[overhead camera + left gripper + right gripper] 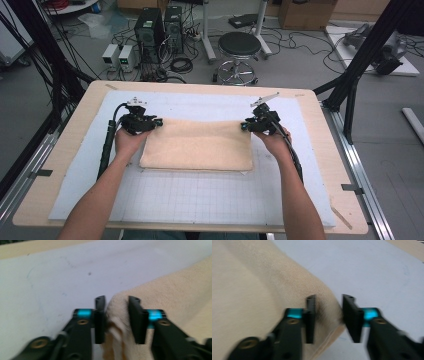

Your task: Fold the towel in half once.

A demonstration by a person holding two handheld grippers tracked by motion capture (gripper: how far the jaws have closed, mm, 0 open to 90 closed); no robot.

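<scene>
A folded beige towel point(197, 145) lies on the pale grid mat point(200, 200) in the middle of the table. My left gripper point(158, 121) is at the towel's far left corner. In the left gripper view its jaws point(116, 300) stand apart with that corner point(117, 315) loose between them. My right gripper point(244, 126) is at the far right corner. In the right gripper view point(329, 298) the towel's corner point(324, 305) sits between the parted jaws, with a gap beside the right one. Both grippers are open.
The mat rests on a wooden table point(325, 150). Beyond the far edge stand a round stool point(239, 47), computer towers point(150, 25) and tangled cables. Black frame struts point(352, 80) rise at the right, and more at the left edge.
</scene>
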